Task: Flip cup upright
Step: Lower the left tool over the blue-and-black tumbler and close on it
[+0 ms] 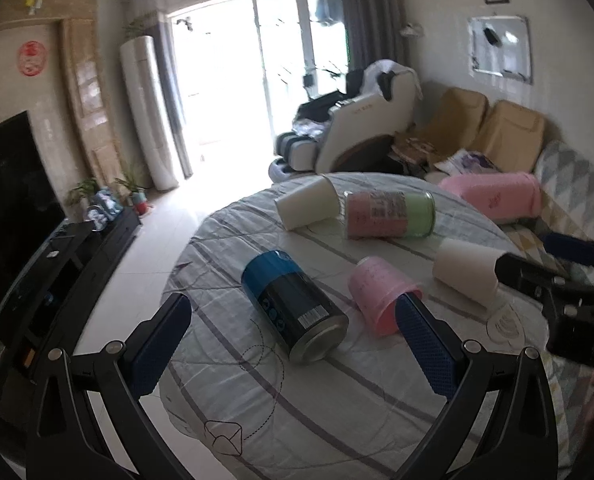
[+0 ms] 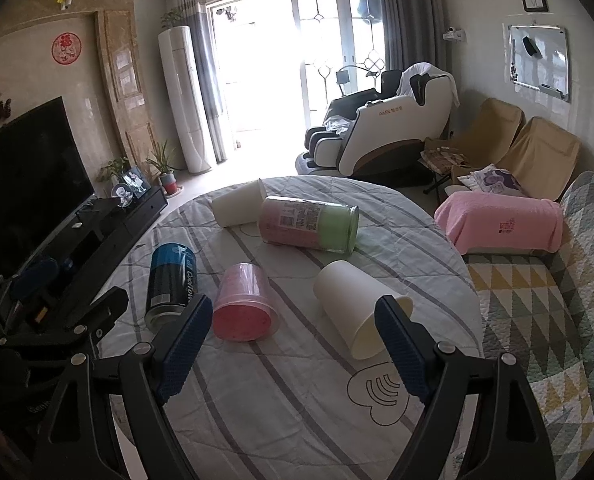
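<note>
Both grippers hover, jaws spread and empty — left gripper (image 1: 297, 344) near the pink cup (image 1: 381, 300), right gripper (image 2: 293, 344) near the white cup (image 2: 357, 312). All cups lie sideways on the table (image 2: 297, 420) — a nudge may roll them off.

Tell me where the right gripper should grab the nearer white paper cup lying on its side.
Probably across the side wall near the rim of the white paper cup. It lies on the table with its open mouth toward the right gripper, whose open jaws already bracket it. Come in from the mouth end, fingers on opposite sides; the wall looks thin, so squeeze lightly.
</note>
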A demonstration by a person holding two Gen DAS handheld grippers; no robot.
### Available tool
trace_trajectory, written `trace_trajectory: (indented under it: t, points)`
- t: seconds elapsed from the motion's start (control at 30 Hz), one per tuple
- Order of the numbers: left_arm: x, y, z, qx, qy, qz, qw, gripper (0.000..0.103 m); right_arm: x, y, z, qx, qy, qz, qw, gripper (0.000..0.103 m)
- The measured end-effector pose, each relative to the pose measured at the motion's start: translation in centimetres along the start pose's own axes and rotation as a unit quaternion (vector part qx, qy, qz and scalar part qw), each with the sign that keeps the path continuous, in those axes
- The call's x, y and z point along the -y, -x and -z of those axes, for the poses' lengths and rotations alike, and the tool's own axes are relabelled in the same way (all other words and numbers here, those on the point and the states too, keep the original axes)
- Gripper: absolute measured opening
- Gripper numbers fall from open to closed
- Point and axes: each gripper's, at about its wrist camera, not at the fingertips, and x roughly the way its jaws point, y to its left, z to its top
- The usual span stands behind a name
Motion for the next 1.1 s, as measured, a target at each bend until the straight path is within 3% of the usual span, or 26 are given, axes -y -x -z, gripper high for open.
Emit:
trace_trajectory:
  t: [0.17,0.4,0.57,0.73,0.83,1.1]
  points:
    - [-1.8,-1.3,0.3,-0.027,0.002,0.012,0.9996,0.103,0.1,-0.5,0.1,-0.007,-0.002,0.003,1.0,0.085]
    - [-4.1,-4.2,-0.3,-0.072,0.046,0.079,0.9932,0.103,-0.3,-2.0,-0.9,-0.011,0.005,-0.003,1.0,0.084]
    - [-4.4,-7.4,-2.1,-0.075,0.035,0.073,0.9939,0.103,0.0,-5.4,-3.0,-0.024,-0.004,-0.021,0.999,0.085]
    - [-3.8,-11.1,-4.9,-0.094,0.004,0.065,0.9934,0.103,1.2,-10.0,-5.5,-0.068,-0.058,-0.053,0.995,0.084]
    - [-3.5,-12.6,-6.6,-0.126,-0.014,0.052,0.9906,0.103,1.5,-11.8,-7.1,-0.091,-0.071,-0.044,0.992,0.085]
    - [-3.6,-12.6,-11.4,-0.239,-0.043,0.037,0.9695,0.103,2.0,-13.9,-11.1,-0.201,-0.139,-0.054,0.968,0.085]
